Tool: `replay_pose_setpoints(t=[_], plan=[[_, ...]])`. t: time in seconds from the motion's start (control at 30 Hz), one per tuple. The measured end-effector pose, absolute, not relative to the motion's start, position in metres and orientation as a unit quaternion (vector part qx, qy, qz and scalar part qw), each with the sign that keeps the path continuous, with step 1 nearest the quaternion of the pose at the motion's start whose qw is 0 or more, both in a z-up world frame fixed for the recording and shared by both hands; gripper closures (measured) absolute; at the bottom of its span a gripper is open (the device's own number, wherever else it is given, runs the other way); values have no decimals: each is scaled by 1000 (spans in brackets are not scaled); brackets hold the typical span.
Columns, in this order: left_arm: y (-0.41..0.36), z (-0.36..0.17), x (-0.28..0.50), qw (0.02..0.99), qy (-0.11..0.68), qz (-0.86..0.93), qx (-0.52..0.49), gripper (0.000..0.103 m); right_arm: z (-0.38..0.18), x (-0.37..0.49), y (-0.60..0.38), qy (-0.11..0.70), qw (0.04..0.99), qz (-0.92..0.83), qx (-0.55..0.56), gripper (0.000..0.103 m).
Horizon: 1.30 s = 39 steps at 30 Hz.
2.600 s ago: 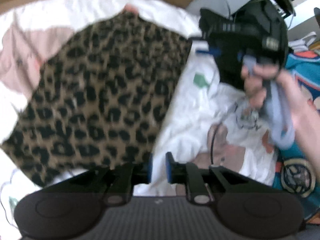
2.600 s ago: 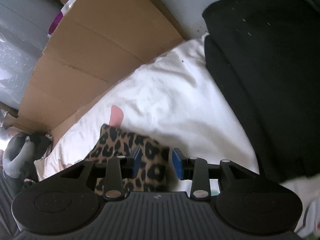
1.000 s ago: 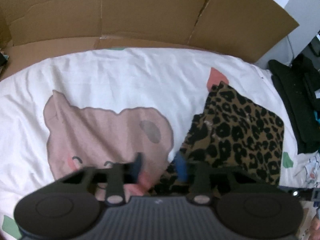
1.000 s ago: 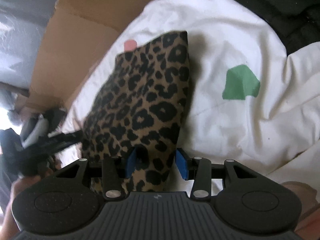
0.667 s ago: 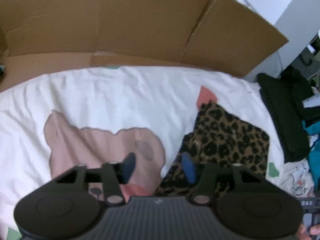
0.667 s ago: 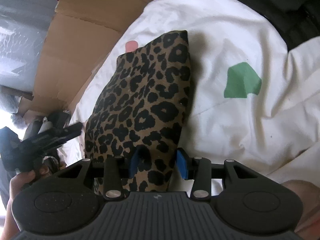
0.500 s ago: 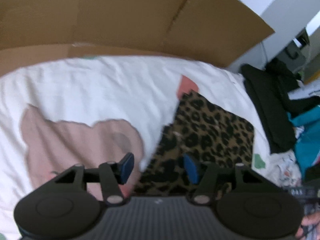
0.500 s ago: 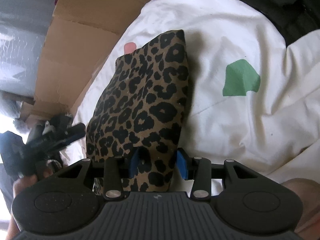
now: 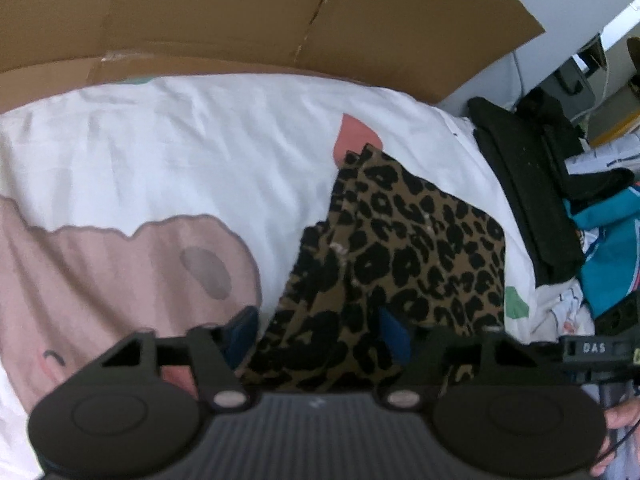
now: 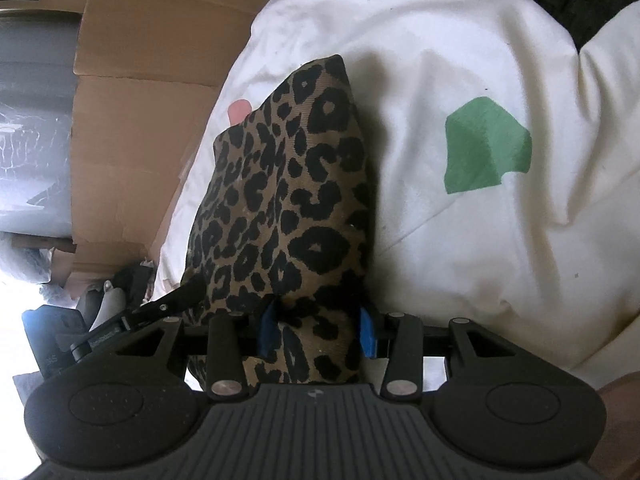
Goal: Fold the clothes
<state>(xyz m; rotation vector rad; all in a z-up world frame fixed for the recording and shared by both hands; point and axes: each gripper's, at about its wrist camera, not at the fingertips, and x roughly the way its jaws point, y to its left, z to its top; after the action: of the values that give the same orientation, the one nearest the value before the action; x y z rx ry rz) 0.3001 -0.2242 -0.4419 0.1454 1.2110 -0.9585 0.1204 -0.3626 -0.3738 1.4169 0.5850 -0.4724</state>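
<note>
While folded leopard cloth (image 9: 420, 248) lies flat, left tool (image 9: 320, 332) (spread wide), white sheet (image 9: 200, 152)

Folded leopard-print garment (image 9: 404, 248) lies flat on the white sheet (image 9: 192, 152).

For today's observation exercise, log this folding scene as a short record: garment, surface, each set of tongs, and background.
garment: leopard-print garment, folded, lying on the sheet
surface: white printed sheet
left tongs: open, fingers either side of the garment's near edge
right tongs: open, garment's near end between the fingers
background: cardboard behind; black clothes to the right
</note>
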Motion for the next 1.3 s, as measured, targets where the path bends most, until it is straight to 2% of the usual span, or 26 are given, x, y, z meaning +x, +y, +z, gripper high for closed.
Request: replay_pose_setpoints(t=[0.07, 0.13, 0.27, 0.37, 0.43, 0.53, 0.6, 0.67, 0.77, 0.8, 0.83, 0.87, 0.9, 0.97, 1.07, 1.13, 1.3], plan=[[-226, -445, 300, 712, 546, -436, 69, 51, -373, 120, -363, 263, 694, -211, 636, 59], [-227, -446, 302, 712, 544, -438, 72, 70, -372, 118, -363, 262, 692, -211, 638, 59], [-221, -448, 313, 703, 560, -435, 47, 73, -368, 114, -362, 256, 695, -216, 636, 59], [-222, -447, 312, 704, 559, -436, 47, 64, -369, 115, -362, 254, 697, -216, 635, 55], [-224, -446, 312, 702, 559, -439, 45, 46, -371, 116, -363, 254, 698, -217, 634, 55], [-229, -450, 314, 695, 566, -442, 40, 29, -379, 113, -365, 245, 693, -216, 643, 54], [-234, -461, 317, 679, 585, -442, 38, 27, -382, 117, -365, 243, 695, -213, 643, 50], [-234, -463, 318, 677, 583, -448, 30, 22, -382, 121, -365, 247, 705, -207, 632, 50], [-239, -464, 316, 672, 580, -458, 38, 21, -385, 123, -368, 244, 707, -201, 633, 50], [-242, -463, 315, 671, 579, -461, 42, 26, -386, 123, -369, 241, 705, -199, 636, 50], [-244, -463, 315, 671, 579, -462, 46, 37, -387, 124, -370, 239, 703, -198, 639, 51], [-245, -462, 314, 670, 579, -462, 50, 39, -387, 124, -372, 241, 703, -196, 640, 52], [-246, -461, 314, 670, 578, -462, 53, 45, -387, 125, -373, 243, 703, -195, 639, 57], [-248, -458, 313, 671, 578, -461, 57, 51, -384, 128, -375, 260, 707, -190, 630, 81], [-248, -451, 312, 677, 574, -457, 57, 61, -375, 129, -376, 268, 713, -188, 620, 91], [-248, -448, 312, 677, 575, -455, 53, 71, -366, 129, -376, 272, 720, -190, 609, 93], [-251, -444, 310, 673, 583, -453, 44, 76, -348, 126, -375, 282, 734, -196, 586, 95]])
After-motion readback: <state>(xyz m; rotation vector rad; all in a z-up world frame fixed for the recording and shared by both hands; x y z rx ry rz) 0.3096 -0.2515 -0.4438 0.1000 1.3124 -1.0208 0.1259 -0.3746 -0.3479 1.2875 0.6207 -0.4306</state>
